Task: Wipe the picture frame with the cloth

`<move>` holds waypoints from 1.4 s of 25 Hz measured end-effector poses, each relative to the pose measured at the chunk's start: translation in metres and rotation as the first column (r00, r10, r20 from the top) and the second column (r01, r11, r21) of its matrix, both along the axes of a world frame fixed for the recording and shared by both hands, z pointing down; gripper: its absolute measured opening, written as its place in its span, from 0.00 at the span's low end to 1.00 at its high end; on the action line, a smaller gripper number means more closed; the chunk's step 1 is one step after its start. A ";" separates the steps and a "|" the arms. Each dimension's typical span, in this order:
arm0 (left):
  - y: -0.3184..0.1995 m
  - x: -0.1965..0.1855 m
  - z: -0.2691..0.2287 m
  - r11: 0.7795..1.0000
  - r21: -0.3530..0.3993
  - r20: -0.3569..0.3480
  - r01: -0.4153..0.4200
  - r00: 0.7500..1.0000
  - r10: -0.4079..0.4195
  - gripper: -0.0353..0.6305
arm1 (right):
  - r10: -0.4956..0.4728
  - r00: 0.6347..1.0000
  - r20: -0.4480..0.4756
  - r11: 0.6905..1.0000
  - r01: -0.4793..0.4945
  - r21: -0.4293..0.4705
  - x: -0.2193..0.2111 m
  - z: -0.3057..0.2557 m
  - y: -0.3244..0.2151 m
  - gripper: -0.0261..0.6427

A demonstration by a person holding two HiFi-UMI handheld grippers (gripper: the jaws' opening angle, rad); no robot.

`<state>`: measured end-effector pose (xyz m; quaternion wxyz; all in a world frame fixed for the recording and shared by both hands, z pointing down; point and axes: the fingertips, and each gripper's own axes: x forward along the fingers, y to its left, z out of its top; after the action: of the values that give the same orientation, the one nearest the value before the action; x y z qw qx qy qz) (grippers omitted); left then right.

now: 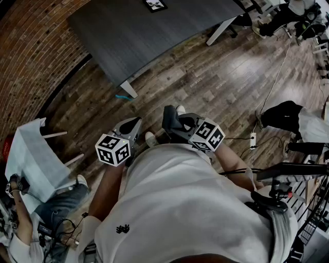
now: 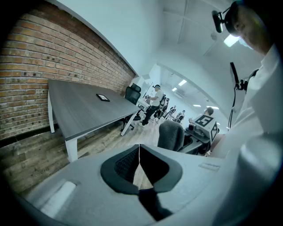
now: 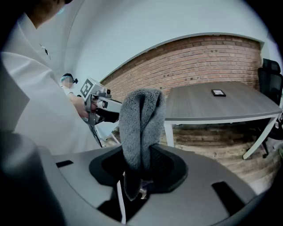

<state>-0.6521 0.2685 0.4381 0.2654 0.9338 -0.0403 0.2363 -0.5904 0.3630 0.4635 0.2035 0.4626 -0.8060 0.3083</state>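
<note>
The small black picture frame (image 1: 154,5) lies flat on a dark grey table (image 1: 128,36), far ahead of both grippers. It also shows as the frame (image 2: 103,97) in the left gripper view and the frame (image 3: 218,92) in the right gripper view. My right gripper (image 3: 139,176) is shut on a folded grey cloth (image 3: 140,128) that stands up out of its jaws. In the head view this right gripper (image 1: 172,117) is held close to my chest. My left gripper (image 2: 139,154), seen in the head view as the left gripper (image 1: 134,124), is shut with nothing in it, beside the right one.
The wooden floor (image 1: 216,77) lies between me and the table's white leg (image 1: 128,88). A brick wall (image 1: 31,46) runs along the left. A seated person (image 1: 46,215) and a white chair (image 1: 33,159) are at lower left. A black bag (image 1: 282,115) and cables lie at right.
</note>
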 end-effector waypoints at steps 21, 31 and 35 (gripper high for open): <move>-0.016 0.266 -0.008 0.994 0.098 0.036 -0.051 0.998 0.047 0.07 | 0.122 0.992 0.044 0.987 -0.126 0.102 0.270 -0.010 -0.027 0.25; -0.081 0.356 0.005 0.997 0.064 0.081 0.040 0.996 -0.045 0.13 | 0.123 0.984 0.128 0.985 -0.137 0.107 0.368 0.003 -0.078 0.25; -0.151 0.389 0.026 0.993 0.032 0.090 0.111 0.989 -0.113 0.19 | 0.131 0.983 0.128 0.987 -0.141 0.075 0.399 0.015 -0.115 0.25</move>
<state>-0.2633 0.1174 0.4637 0.2635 0.9218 -0.1081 0.2630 -0.1918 0.2483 0.4783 0.1123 0.5048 -0.7958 0.3151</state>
